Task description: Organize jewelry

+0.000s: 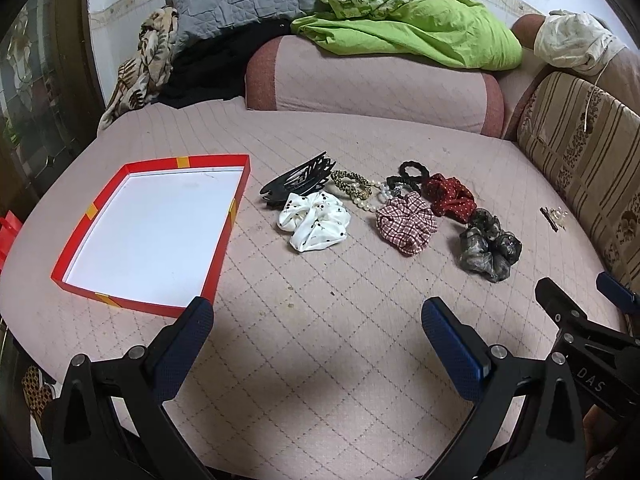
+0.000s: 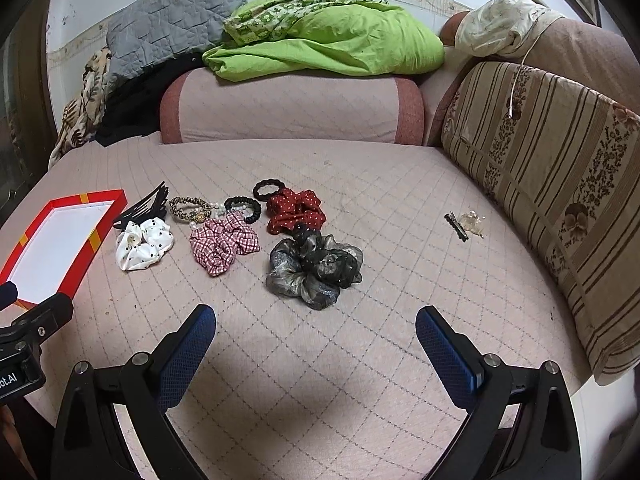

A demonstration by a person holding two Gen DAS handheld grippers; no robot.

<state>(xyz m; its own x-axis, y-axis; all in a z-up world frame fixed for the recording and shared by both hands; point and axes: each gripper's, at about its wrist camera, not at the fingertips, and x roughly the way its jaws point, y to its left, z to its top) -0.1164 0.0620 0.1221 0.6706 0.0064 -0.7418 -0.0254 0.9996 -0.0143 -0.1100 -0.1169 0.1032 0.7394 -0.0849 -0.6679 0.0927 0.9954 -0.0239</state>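
Observation:
A red box lid [image 1: 224, 236] with a white inside lies on the pink quilted bed, also in the right wrist view [image 2: 94, 240]. Beside it lie a black claw clip [image 1: 298, 182], a white dotted scrunchie [image 1: 314, 220] [image 2: 144, 242], a leopard hair tie [image 2: 188, 208], a pearl bracelet [image 1: 374, 196], a red checked scrunchie [image 1: 406, 224] [image 2: 222, 246], black hair ties [image 2: 266, 190], a red dotted scrunchie [image 1: 450, 198] [image 2: 296, 208] and a grey sheer scrunchie [image 1: 490, 246] [image 2: 314, 270]. A small hair clip [image 2: 464, 222] lies apart at the right. My left gripper [image 1: 318, 316] and right gripper [image 2: 316, 320] are open and empty, hovering short of the items.
A pink bolster [image 2: 292, 106] lies at the back with a green sheet [image 2: 332, 42] and a grey quilt [image 2: 172, 16] on it. A striped cushion [image 2: 560, 184] lines the right side. The right gripper's body [image 1: 588, 332] shows at the left view's right edge.

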